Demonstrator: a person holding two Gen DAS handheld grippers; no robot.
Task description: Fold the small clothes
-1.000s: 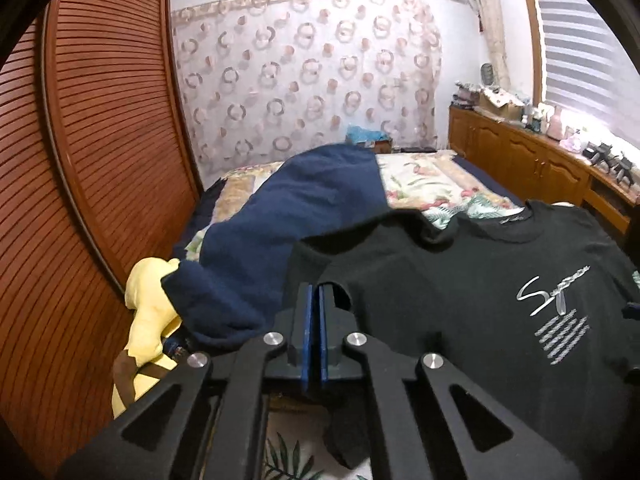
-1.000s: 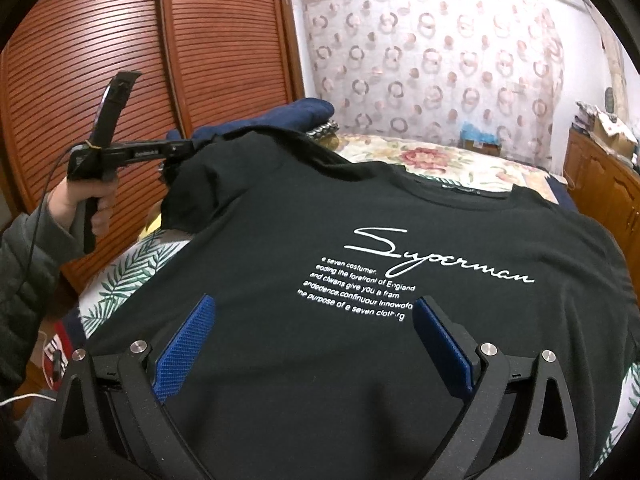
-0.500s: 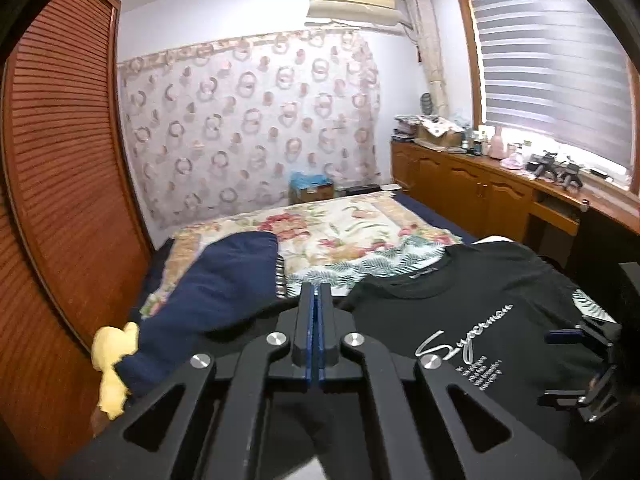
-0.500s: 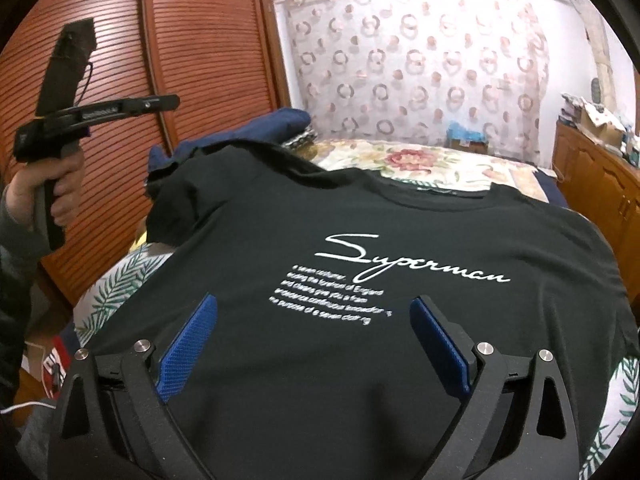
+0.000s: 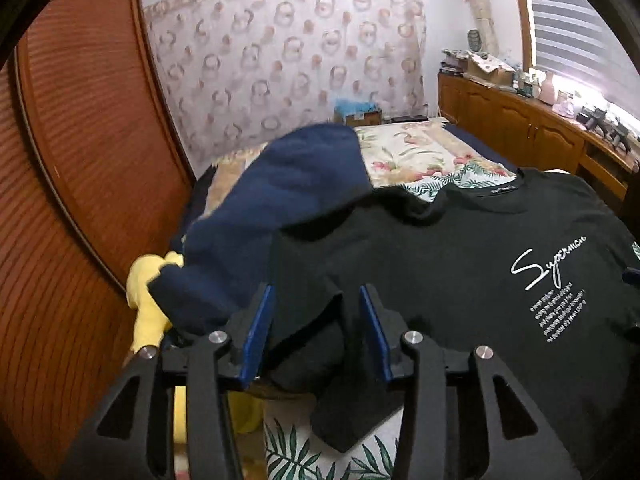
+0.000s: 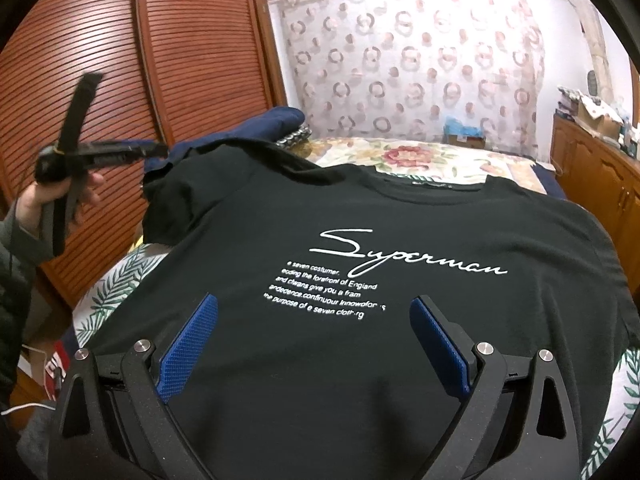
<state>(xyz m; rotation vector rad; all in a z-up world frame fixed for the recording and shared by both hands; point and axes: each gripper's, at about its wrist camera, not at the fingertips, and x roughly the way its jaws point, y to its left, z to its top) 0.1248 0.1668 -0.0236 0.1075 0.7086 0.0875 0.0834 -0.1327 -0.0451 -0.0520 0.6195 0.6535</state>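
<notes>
black T-shirt (image 6: 400, 248), floral bedspread (image 6: 400, 156), louvred wardrobe (image 6: 192, 52)

A black T-shirt (image 6: 400, 224) lies spread front-up across the near part of a floral bedspread (image 6: 432, 160), and bare bedspread beyond its collar leaves an open stretch toward the curtain. A heap of navy cloth (image 5: 280, 216) rises against the shirt's left shoulder, with a yellow garment (image 5: 148, 300) bunched beside it, and a slatted wooden wardrobe (image 6: 120, 80) walls that side close in. Right of the shirt, wooden cabinets (image 5: 520, 128) line the bed with a narrow gap between.
</notes>
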